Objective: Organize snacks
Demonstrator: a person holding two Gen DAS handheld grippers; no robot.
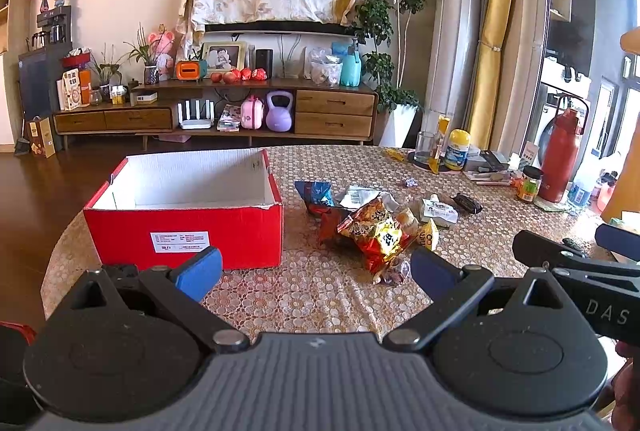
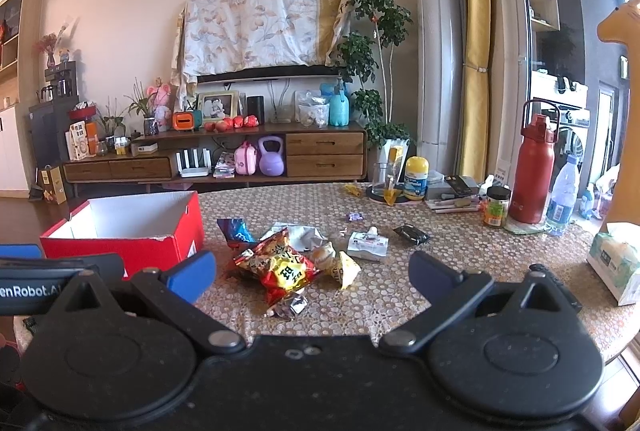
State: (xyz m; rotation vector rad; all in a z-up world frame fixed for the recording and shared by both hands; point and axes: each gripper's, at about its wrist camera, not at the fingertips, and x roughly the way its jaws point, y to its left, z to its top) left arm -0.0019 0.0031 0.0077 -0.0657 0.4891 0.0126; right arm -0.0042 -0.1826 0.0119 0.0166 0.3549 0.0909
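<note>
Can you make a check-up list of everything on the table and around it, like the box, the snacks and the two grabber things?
Surface: round table with a dotted gold patterned cover.
Job's things: red box open, white inside, nothing seen in it; snack pile beside it, with a red-yellow chip bag, a blue packet, a white pouch and a small black packet.
Clutter: red bottle, water bottle, yellow-lidded jar, glass, tissue pack.
Grippers: left gripper open, holding nothing; right gripper open, holding nothing.
Cables: nothing seen on the table.
Surroundings: wooden TV cabinet, potted tree, yellow curtain.
</note>
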